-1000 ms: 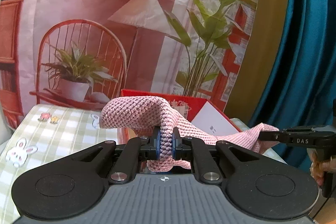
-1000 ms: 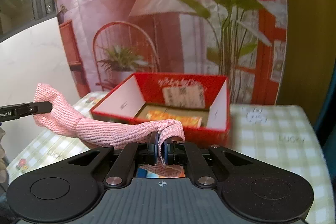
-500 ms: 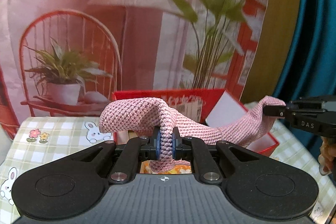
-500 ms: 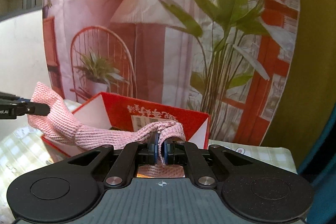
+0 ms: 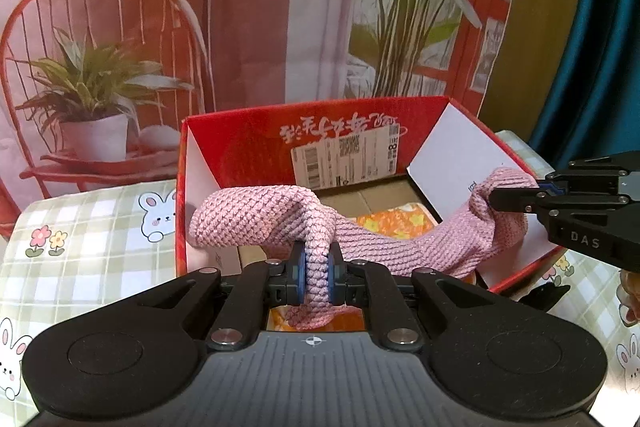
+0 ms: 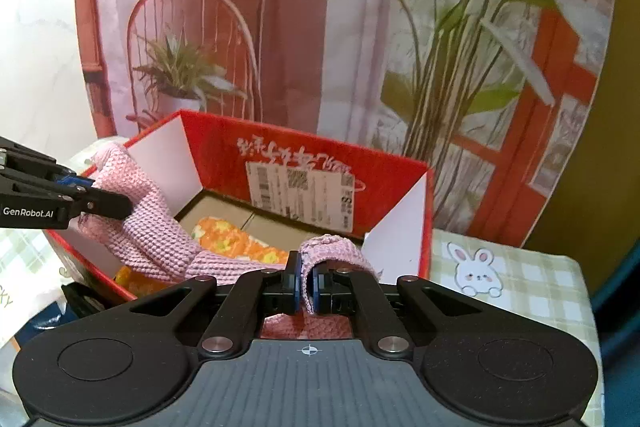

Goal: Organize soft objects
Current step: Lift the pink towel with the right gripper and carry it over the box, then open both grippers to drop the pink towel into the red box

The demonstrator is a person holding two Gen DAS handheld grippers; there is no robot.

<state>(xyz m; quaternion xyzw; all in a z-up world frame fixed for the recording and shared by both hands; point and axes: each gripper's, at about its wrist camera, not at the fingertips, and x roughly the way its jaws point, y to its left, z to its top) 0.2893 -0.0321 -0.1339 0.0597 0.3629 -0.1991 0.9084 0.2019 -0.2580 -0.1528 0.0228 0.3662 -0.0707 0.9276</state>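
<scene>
A pink knitted cloth (image 5: pixel 404 247) hangs stretched between both grippers over the open red box (image 5: pixel 244 143). My left gripper (image 5: pixel 317 273) is shut on one end of the cloth, and its other end is pinched by my right gripper (image 5: pixel 516 195), seen at the right edge. In the right wrist view my right gripper (image 6: pixel 306 283) is shut on the pink cloth (image 6: pixel 160 239), which runs left to the left gripper (image 6: pixel 104 205) above the red box (image 6: pixel 224 143). An orange flowered cloth (image 6: pixel 236 247) lies on the box floor beneath it.
The box stands on a table covered by a green checked cloth with rabbit prints (image 5: pixel 92 251). Behind it hangs a printed backdrop (image 5: pixel 248 27) with a chair, lamp and plants. A teal curtain (image 5: pixel 600 47) hangs at the right.
Both grippers have carried the stretched pink cloth forward and down, so it now hangs over the red box's opening. The box looks larger and closer in both views.
</scene>
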